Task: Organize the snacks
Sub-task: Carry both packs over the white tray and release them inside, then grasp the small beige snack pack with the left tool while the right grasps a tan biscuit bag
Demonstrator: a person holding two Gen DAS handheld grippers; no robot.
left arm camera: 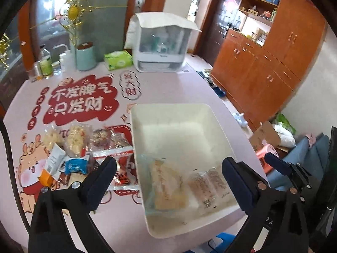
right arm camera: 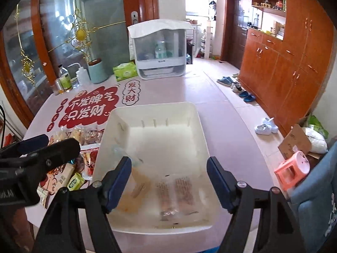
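Observation:
A white plastic bin point(left arm camera: 168, 105) point(right arm camera: 151, 105) stands on the pink table. Two snacks lie in its near end: a yellowish cake packet point(left arm camera: 166, 185) point(right arm camera: 137, 182) and a clear packet of brown bars point(left arm camera: 210, 186) point(right arm camera: 177, 191). My left gripper point(left arm camera: 168, 164) hovers open over that end with nothing between its pads. My right gripper point(right arm camera: 168, 162) is open above the same spot, its jaws also empty. A pile of loose snack packets point(left arm camera: 73, 147) point(right arm camera: 82, 135) lies on the table left of the bin. The other gripper's black fingers point(right arm camera: 42, 149) point(left arm camera: 278, 165) show at each view's edge.
At the table's far side stand a white storage box point(left arm camera: 162, 44), a green tissue pack point(left arm camera: 118, 60), a mint canister point(left arm camera: 85, 55) and bottles point(left arm camera: 45, 61). Right of the table edge are floor, shoes point(right arm camera: 242, 88), a pink stool point(right arm camera: 292, 166) and wooden cabinets point(right arm camera: 290, 63).

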